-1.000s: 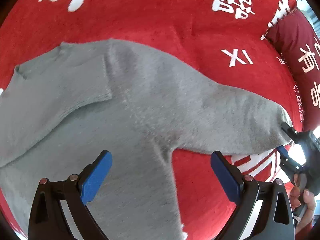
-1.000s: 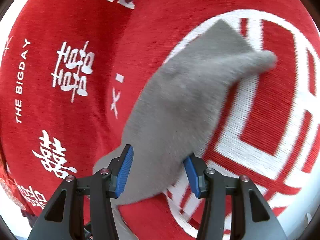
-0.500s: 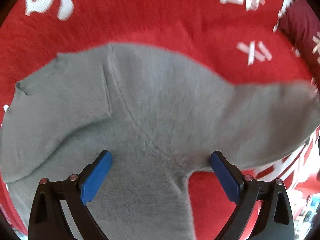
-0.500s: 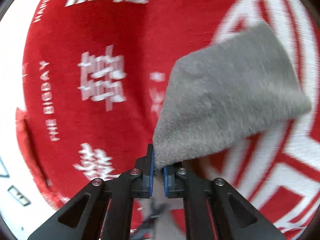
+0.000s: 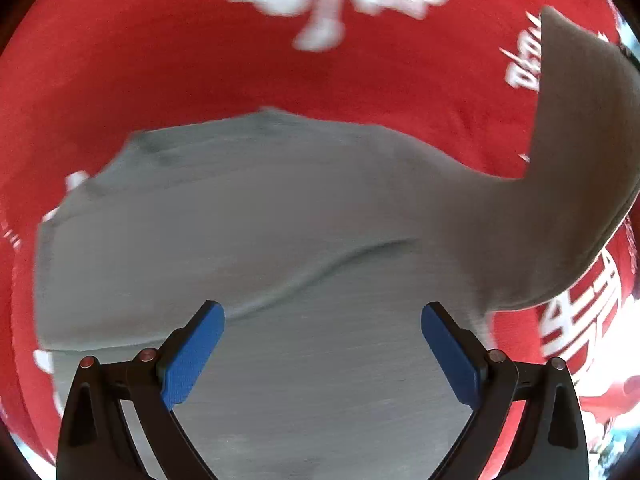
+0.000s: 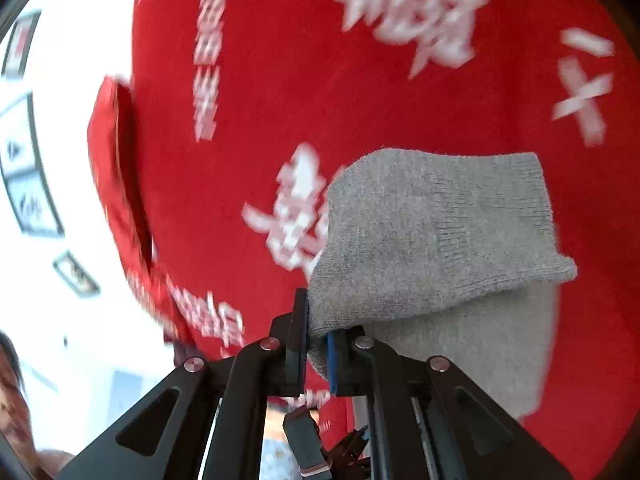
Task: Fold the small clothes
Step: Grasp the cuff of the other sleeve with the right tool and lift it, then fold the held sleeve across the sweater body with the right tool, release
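Item: small grey knitted sweater (image 5: 280, 240), body spread flat on the red bedcover with white lettering (image 5: 280, 72). Change: its right sleeve (image 6: 440, 232), a second ago lying flat, is now lifted by the cuff and swung up at far right. Right gripper (image 6: 318, 344) clenched on that cuff; left gripper (image 5: 322, 344) wide open, empty, above the body. Judgement: sleeve fold underway.

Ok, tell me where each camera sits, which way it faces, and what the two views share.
Left wrist: on the left gripper, looking steeply down at the grey sweater on the red blanket; both blue-padded fingers show, spread apart.
Right wrist: on the right gripper, looking nearly level across the blanket; its fingers show, clamping the sleeve cuff.
Shared: the sweater's lifted sleeve and the blanket.
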A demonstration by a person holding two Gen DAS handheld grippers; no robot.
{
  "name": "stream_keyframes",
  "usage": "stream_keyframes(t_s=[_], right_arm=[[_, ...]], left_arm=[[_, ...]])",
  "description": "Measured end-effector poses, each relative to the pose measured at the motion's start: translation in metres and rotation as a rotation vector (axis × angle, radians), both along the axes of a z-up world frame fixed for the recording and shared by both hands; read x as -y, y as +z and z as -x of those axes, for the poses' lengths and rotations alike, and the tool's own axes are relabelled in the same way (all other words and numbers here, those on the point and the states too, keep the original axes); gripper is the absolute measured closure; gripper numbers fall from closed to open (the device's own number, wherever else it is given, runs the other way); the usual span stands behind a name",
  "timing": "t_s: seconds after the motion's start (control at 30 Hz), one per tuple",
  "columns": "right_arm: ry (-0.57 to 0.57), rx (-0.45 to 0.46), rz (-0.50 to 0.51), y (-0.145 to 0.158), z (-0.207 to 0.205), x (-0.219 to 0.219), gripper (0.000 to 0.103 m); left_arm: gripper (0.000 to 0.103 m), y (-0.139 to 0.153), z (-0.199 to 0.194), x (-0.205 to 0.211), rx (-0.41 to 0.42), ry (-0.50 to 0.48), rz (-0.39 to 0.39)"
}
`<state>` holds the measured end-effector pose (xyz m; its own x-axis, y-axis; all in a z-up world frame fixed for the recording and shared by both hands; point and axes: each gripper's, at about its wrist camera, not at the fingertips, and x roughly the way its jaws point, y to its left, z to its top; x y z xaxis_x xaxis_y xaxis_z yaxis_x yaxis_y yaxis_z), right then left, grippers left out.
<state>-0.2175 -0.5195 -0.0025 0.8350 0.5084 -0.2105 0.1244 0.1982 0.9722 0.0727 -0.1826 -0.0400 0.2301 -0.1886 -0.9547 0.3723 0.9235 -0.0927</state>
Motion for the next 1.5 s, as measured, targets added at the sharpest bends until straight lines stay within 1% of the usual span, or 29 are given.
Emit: stream_keyframes(t_s=[0.1, 0.13, 0.23, 0.27, 0.37, 0.43, 0.5, 0.57, 0.6, 0.63, 0.67, 0.73, 0.8, 0.87, 0.9, 0.93, 1.0, 1.07, 1.13, 1.17, 1.2, 1.23, 1.27, 1.3, 1.33, 1.37, 1.43, 1.47, 1.5], right_arm=[[0.134, 0.013, 0.051, 0.005, -0.04, -0.052, 0.095], [0.168, 0.013, 0.071, 0.005, -0.05, -0.066, 0.095], [0.331, -0.021, 0.171, -0.001, -0.084, -0.135, 0.095], [0.38, -0.041, 0.2, -0.007, -0.093, -0.155, 0.095], [0.503, -0.114, 0.289, -0.031, -0.107, -0.208, 0.095], [0.587, -0.194, 0.349, -0.057, -0.114, -0.241, 0.091], [0.633, -0.289, 0.392, -0.084, -0.116, -0.261, 0.091], [0.647, -0.375, 0.424, -0.103, -0.112, -0.272, 0.085], [0.634, -0.401, 0.429, -0.107, -0.109, -0.273, 0.065], [0.606, -0.399, 0.411, -0.107, -0.104, -0.271, 0.053], [0.57, -0.392, 0.386, -0.105, -0.101, -0.268, 0.053], [0.505, -0.392, 0.375, -0.101, -0.098, -0.259, 0.053], [0.428, -0.397, 0.319, -0.098, -0.097, -0.247, 0.053], [0.387, -0.426, 0.292, -0.098, -0.106, -0.243, 0.064], [0.377, -0.435, 0.296, -0.098, -0.112, -0.242, 0.085], [0.373, -0.428, 0.309, -0.095, -0.118, -0.245, 0.091], [0.387, -0.375, 0.335, -0.082, -0.127, -0.255, 0.092], [0.451, -0.305, 0.397, -0.064, -0.14, -0.275, 0.092], [0.572, -0.257, 0.515, -0.054, -0.148, -0.311, 0.092], [0.618, -0.254, 0.568, -0.053, -0.149, -0.323, 0.092], [0.677, -0.263, 0.629, -0.056, -0.149, -0.339, 0.088], [0.708, -0.277, 0.663, -0.059, -0.15, -0.347, 0.088], [0.747, -0.316, 0.711, -0.065, -0.149, -0.359, 0.088], [0.758, -0.339, 0.724, -0.069, -0.146, -0.362, 0.084], [0.761, -0.358, 0.715, -0.073, -0.145, -0.362, 0.077], [0.749, -0.368, 0.671, -0.075, -0.14, -0.358, 0.075], [0.725, -0.376, 0.606, -0.074, -0.131, -0.346, 0.065], [0.702, -0.382, 0.562, -0.073, -0.122, -0.333, 0.063], [0.688, -0.39, 0.547, -0.072, -0.116, -0.323, 0.062]], left_arm=[[0.004, 0.007, -0.013, -0.059, 0.069, 0.103, -0.023], [0.004, 0.007, -0.016, -0.075, 0.078, 0.131, -0.033], [0.004, 0.001, -0.026, -0.122, 0.075, 0.208, -0.075], [0.004, -0.002, -0.029, -0.141, 0.064, 0.237, -0.081], [0.004, -0.01, -0.036, -0.169, 0.049, 0.283, -0.095], [0.004, -0.016, -0.038, -0.185, 0.041, 0.31, -0.097], [0.004, -0.025, -0.04, -0.193, 0.026, 0.33, -0.085], [0.004, -0.028, -0.039, -0.202, 0.014, 0.34, -0.069], [0.004, -0.03, -0.037, -0.205, 0.011, 0.342, -0.06], [0.004, -0.031, -0.038, -0.206, 0.007, 0.346, -0.048], [0.004, -0.031, -0.035, -0.2, 0.005, 0.346, -0.042], [0.004, -0.031, -0.033, -0.205, -0.005, 0.346, -0.029], [0.004, -0.029, -0.03, -0.207, -0.011, 0.349, -0.018], [0.004, -0.027, -0.029, -0.213, -0.013, 0.356, -0.005], [0.004, -0.025, -0.029, -0.216, -0.011, 0.36, 0.002], [0.004, -0.022, -0.028, -0.219, -0.008, 0.362, 0.007], [0.004, -0.019, -0.029, -0.225, 0.0, 0.366, 0.012], [0.004, -0.018, -0.03, -0.235, 0.008, 0.37, 0.024], [0.004, -0.02, -0.032, -0.246, 0.001, 0.384, 0.032], [0.004, -0.021, -0.032, -0.25, -0.004, 0.392, 0.032], [0.004, -0.022, -0.032, -0.257, -0.007, 0.405, 0.032], [0.004, -0.023, -0.033, -0.266, -0.007, 0.424, 0.032], [0.004, -0.022, -0.031, -0.27, -0.007, 0.433, 0.034], [0.004, -0.022, -0.031, -0.275, -0.009, 0.438, 0.042], [0.004, -0.021, -0.032, -0.279, -0.011, 0.437, 0.058], [0.004, -0.019, -0.033, -0.28, -0.01, 0.422, 0.08], [0.004, -0.013, -0.038, -0.275, -0.006, 0.36, 0.114], [0.004, -0.012, -0.041, -0.27, -0.01, 0.326, 0.125], [0.004, -0.011, -0.046, -0.264, -0.017, 0.293, 0.136]])
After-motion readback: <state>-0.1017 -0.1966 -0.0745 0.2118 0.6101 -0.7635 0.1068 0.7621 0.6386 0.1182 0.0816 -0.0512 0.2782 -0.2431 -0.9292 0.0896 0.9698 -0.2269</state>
